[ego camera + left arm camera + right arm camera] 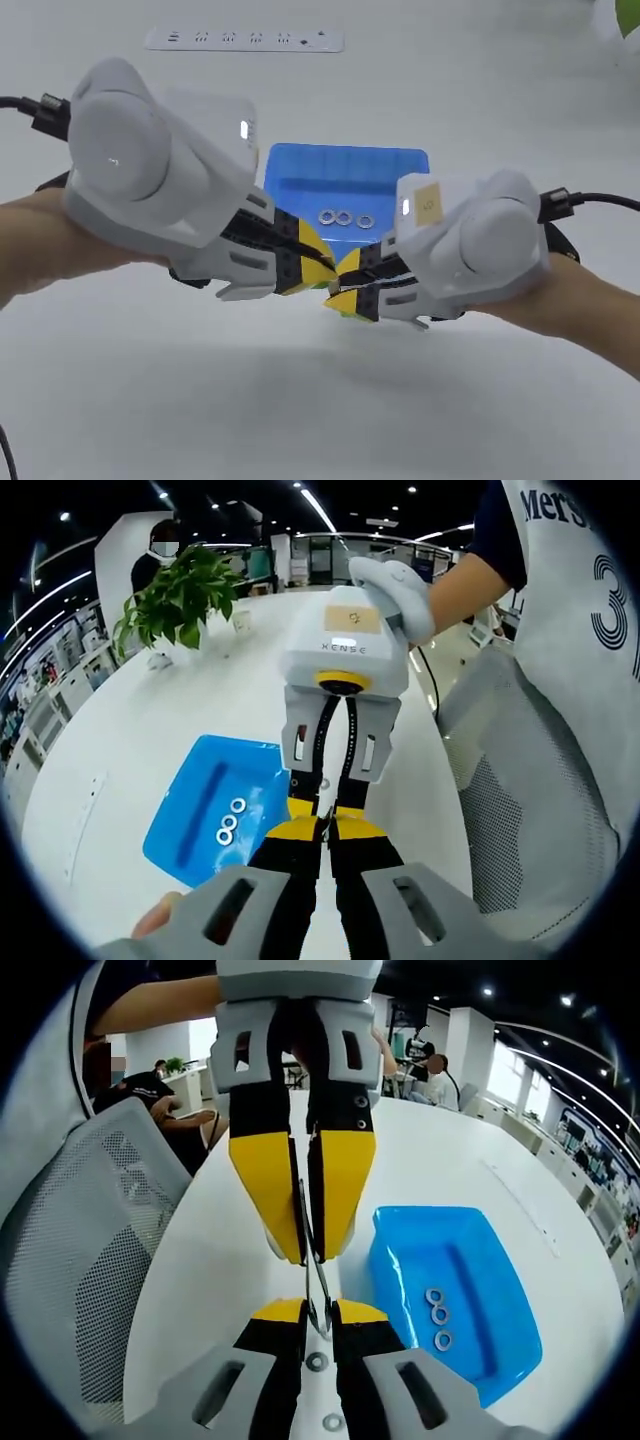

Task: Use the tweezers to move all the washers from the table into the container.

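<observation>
Starting at the left of the head view, we find the left gripper (pixel 318 268) in one hand, its black-and-yellow jaws pointing inward to the right. In the right gripper view it (pixel 307 1250) comes down from the top, jaws clenched on the tweezers (pixel 318 1295), a thin metal pair running down between them. Just to the right, tip to tip with it, sits the right gripper (pixel 345 285). Its own view shows its jaws (pixel 318 1318) likewise closed around the lower end of the tweezers, so both grippers grasp the tool above the white table (pixel 300 400).

Behind the meeting tips lies the blue container (pixel 345 170), with three washers (pixel 343 218) in a row inside. In the left gripper view we see the same tray (pixel 200 790) left of the jaws (pixel 322 832). In the right gripper view it (pixel 500 1290) lies to the right.

Two loose washers (pixel 316 1362) rest on the table close under the right gripper, outside the container. A power strip (pixel 245 40) lies at the far edge.
</observation>
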`<state>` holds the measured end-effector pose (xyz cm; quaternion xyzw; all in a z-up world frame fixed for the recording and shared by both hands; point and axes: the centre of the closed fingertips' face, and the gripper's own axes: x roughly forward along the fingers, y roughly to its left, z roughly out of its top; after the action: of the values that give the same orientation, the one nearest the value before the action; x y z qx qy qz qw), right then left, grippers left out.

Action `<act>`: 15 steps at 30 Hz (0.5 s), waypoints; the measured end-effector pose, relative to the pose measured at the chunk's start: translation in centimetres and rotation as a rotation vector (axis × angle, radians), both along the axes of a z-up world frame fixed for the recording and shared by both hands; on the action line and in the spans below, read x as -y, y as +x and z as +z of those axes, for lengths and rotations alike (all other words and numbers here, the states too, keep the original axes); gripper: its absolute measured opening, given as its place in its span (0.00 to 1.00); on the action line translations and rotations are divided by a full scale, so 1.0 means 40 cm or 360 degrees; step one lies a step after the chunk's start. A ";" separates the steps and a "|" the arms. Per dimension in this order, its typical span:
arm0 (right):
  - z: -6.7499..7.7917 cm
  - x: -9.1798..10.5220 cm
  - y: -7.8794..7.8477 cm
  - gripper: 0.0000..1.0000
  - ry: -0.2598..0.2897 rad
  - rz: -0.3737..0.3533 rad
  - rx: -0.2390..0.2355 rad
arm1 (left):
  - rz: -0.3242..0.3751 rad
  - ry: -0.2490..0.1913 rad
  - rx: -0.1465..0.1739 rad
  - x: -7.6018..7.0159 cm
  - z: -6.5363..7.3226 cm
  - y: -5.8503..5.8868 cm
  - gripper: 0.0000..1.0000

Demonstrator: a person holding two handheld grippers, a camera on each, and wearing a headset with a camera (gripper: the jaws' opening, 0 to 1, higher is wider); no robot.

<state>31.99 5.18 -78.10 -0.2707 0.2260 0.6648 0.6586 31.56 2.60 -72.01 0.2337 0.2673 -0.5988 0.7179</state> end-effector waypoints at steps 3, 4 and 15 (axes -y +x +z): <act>-0.002 0.002 0.002 0.11 0.0000 -0.0009 -0.0008 | -0.0002 0.0003 -0.0003 0.002 -0.002 0.001 0.07; -0.003 0.002 0.002 0.11 -0.0002 -0.0009 -0.0010 | -0.0003 0.0005 -0.0002 0.002 -0.003 0.001 0.07; -0.009 -0.004 0.002 0.11 -0.0003 -0.0009 -0.0015 | 0.0000 0.0017 0.0007 0.001 -0.007 0.005 0.07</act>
<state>32.07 5.33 -78.47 -0.2674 0.2304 0.6640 0.6591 31.76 2.55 -72.28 0.2388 0.2690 -0.5968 0.7172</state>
